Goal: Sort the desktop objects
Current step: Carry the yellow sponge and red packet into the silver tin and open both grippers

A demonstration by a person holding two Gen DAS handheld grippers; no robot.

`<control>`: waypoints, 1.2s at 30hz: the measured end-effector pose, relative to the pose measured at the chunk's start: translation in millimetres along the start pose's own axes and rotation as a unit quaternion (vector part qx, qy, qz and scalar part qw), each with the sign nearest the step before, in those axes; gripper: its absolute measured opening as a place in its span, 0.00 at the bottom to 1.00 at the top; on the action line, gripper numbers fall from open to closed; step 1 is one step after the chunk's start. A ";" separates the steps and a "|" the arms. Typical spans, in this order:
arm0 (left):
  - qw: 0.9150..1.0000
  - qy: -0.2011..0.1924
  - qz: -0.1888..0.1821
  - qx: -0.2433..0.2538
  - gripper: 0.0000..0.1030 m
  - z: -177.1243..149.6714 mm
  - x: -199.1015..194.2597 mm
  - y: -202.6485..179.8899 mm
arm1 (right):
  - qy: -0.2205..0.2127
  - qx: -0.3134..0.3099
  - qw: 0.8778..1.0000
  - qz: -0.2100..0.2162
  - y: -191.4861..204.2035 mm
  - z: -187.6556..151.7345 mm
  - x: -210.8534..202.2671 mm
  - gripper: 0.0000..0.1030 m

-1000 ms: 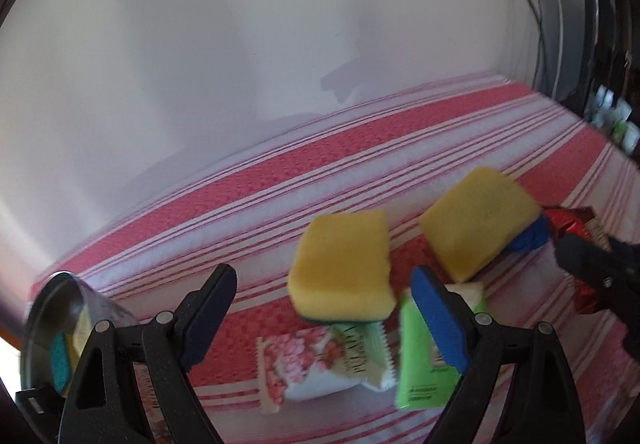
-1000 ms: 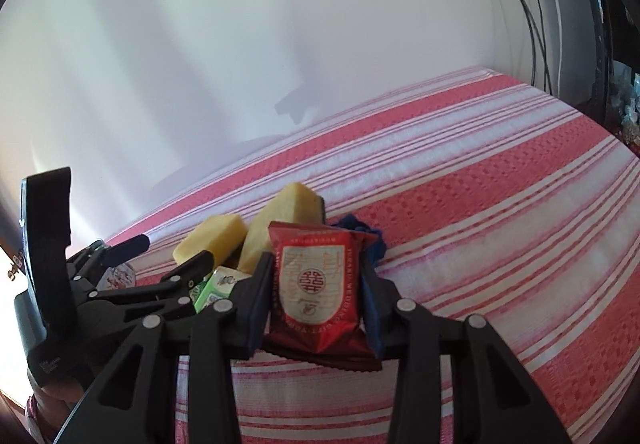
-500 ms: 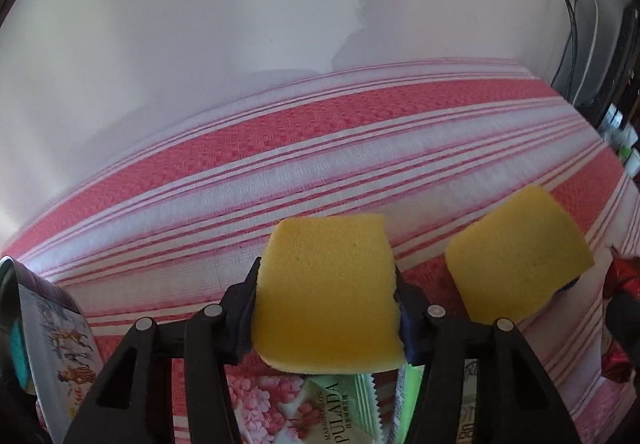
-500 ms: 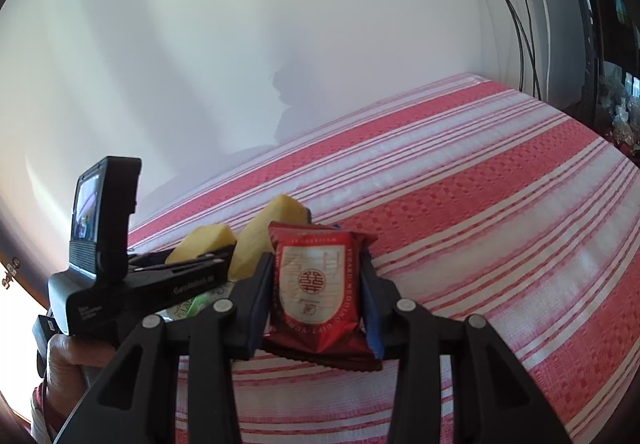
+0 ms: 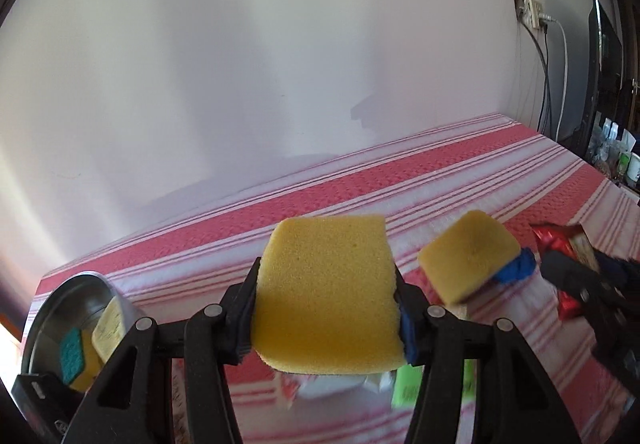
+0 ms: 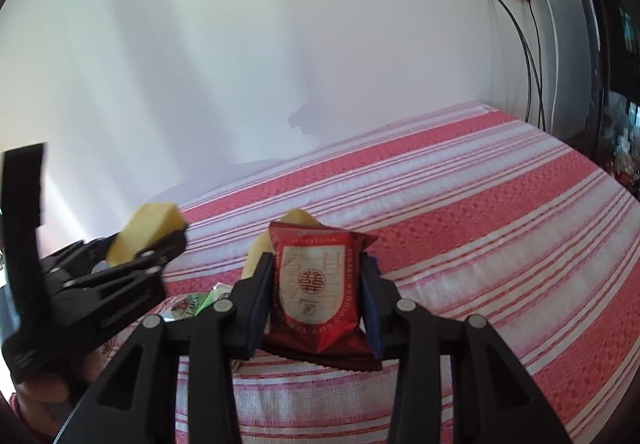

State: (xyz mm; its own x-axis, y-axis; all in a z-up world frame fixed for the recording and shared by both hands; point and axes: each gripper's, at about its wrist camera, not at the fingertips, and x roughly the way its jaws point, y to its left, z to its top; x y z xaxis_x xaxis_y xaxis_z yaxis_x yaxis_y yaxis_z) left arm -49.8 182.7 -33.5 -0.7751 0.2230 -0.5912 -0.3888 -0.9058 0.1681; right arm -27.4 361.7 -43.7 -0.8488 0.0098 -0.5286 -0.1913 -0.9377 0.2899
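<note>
Yellow foam is filling the middle of the left wrist view; the left gripper (image 5: pixel 326 318) is holding a yellow sponge (image 5: pixel 326 292) between its jaws, which are pressing on the two sides of it, and the sponge is hanging above the striped cloth (image 5: pixel 360 199), not touching it. Its jaws have just been closing, and the sponge is between them. A second yellow sponge (image 5: pixel 470 262) is lying on the cloth to the right, tilted, with something blue (image 5: pixel 516 270) showing under its right edge. A round metal tin (image 5: pixel 68 320) is standing at the near left, tipped toward the camera; a teal-faced pad (image 5: pixel 72 354) and a pale yellow piece (image 5: pixel 108 328) are sitting inside it. Below the held sponge, a white packet (image 5: pixel 332 388) and a green packet (image 5: pixel 408 388) are lying on the cloth, partly hidden.

In the right wrist view, the right gripper (image 6: pixel 316 304) is clamping a red packet (image 6: pixel 316 288) between its jaws, upright; I cannot tell whether its lower edge is touching the cloth. The left gripper (image 6: pixel 148 244) is showing at the left with its sponge (image 6: pixel 148 230); a hand (image 6: pixel 44 392) is appearing below it. Cables (image 6: pixel 532 55) are hanging on the white wall (image 6: pixel 280 43) at the far right.
</note>
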 end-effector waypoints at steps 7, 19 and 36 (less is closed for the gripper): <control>1.000 -0.004 0.004 -0.007 0.55 -18.9 -15.3 30.0 | -0.001 -0.014 1.000 -0.009 10.2 -3.0 1.5 0.39; 0.998 -0.031 0.015 -0.048 0.55 -32.7 -52.3 88.2 | 0.003 -0.032 0.999 0.038 82.7 -11.1 -25.6 0.39; 0.981 -0.036 0.134 -0.138 0.56 -47.4 -59.0 226.0 | 0.008 -0.108 0.978 0.176 258.5 1.2 -11.8 0.39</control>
State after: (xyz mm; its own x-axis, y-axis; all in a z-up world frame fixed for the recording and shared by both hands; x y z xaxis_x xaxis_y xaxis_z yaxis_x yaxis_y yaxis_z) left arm -68.3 -52.2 2.0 -0.8685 -0.0208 -0.4952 -0.0239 -0.9962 0.0837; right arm -67.4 119.6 38.4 -0.8353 -0.3309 -0.4390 0.2217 -0.9335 0.2819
